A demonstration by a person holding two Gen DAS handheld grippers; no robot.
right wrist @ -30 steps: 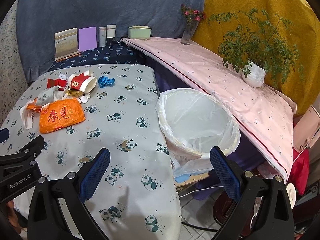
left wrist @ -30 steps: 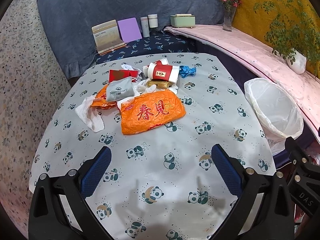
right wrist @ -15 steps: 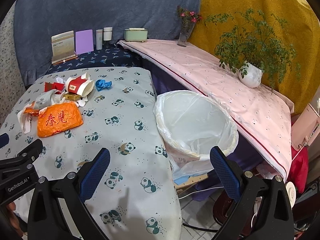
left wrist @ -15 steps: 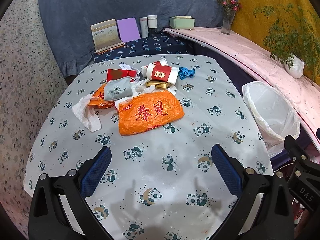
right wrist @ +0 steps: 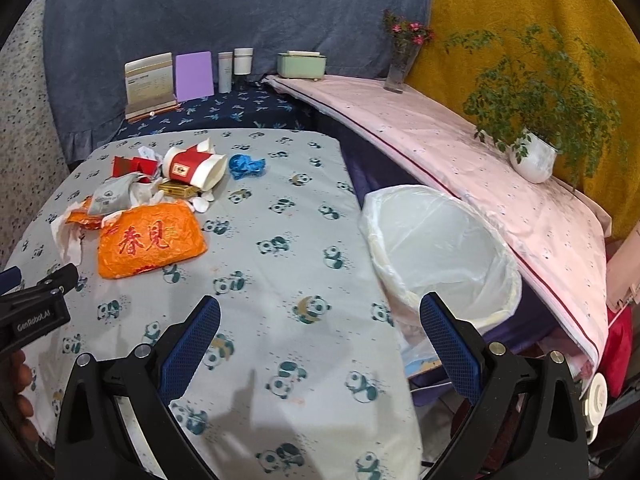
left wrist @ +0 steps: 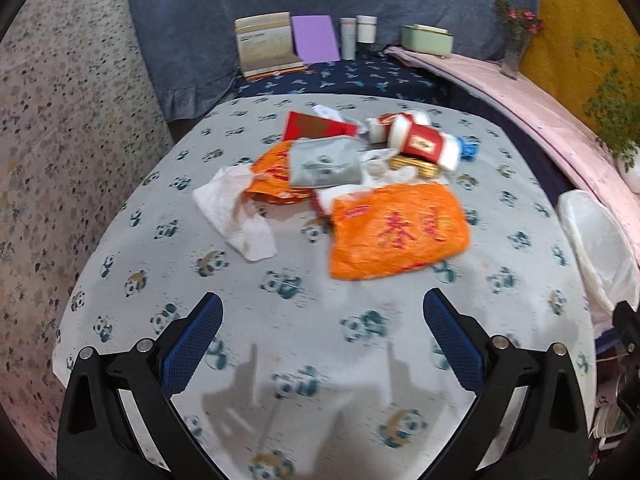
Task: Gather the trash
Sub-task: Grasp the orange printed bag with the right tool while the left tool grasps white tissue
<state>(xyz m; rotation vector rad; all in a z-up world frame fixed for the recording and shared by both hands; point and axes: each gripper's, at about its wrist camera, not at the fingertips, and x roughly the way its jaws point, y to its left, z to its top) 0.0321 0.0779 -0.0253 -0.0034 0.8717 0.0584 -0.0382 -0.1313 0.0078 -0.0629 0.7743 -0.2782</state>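
A pile of trash lies on the panda-print table: an orange bag, a white tissue, a grey pouch, a red-and-white paper cup, a red wrapper and a blue scrap. The orange bag and cup also show in the right wrist view. My left gripper is open and empty, short of the pile. My right gripper is open and empty over the table's right edge, beside a bin lined with a white bag.
The bin stands off the table's right side. A pink-covered ledge holds a potted plant and a flower vase. Boxes, bottles and a green case stand on the dark shelf behind.
My left gripper has moved forward and leftward toward the trash pile, which now looks larger. My right gripper has shifted slightly. Both stay open.
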